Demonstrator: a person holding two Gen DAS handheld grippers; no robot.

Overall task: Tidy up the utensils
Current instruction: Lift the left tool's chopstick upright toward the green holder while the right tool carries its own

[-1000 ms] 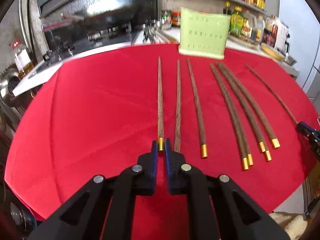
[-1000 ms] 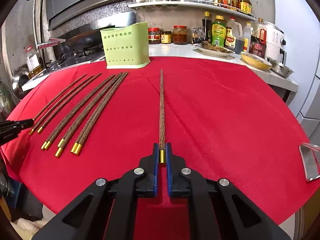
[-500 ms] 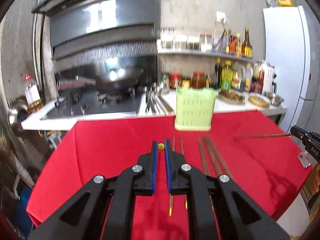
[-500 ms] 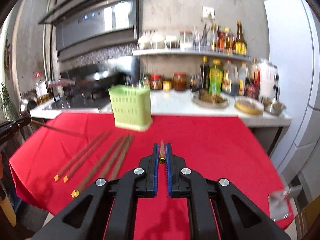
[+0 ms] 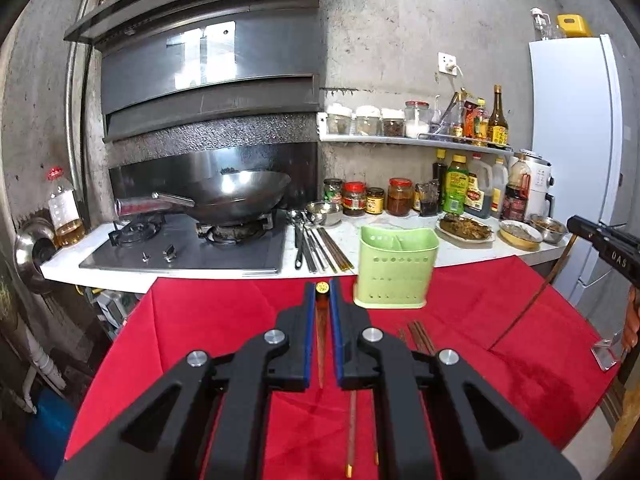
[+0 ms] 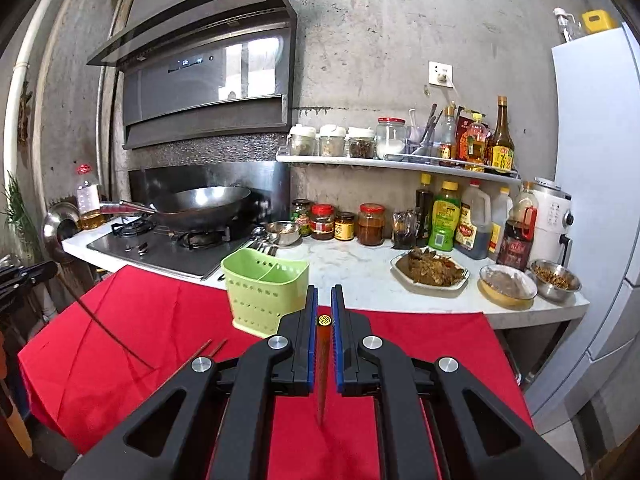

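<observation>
Two gold-capped brown wooden chopsticks were each clamped, tip hanging down, one (image 5: 321, 320) in the left tool (image 5: 321, 300) and one (image 6: 323, 344) in the right tool (image 6: 324, 304), with the pale green perforated plastic utensil holder (image 5: 394, 268) standing ahead on the red-clothed bench (image 5: 224, 320), right of the left tool, left of the right.

Even daylight lit both sharp fisheye views; glare streaked the far glossy black range hood (image 5: 208, 60), edges bowed darkly.

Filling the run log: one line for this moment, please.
left gripper: shut on chopstick | right gripper: shut on chopstick | both hanging tip-down | green holder: empty
</observation>
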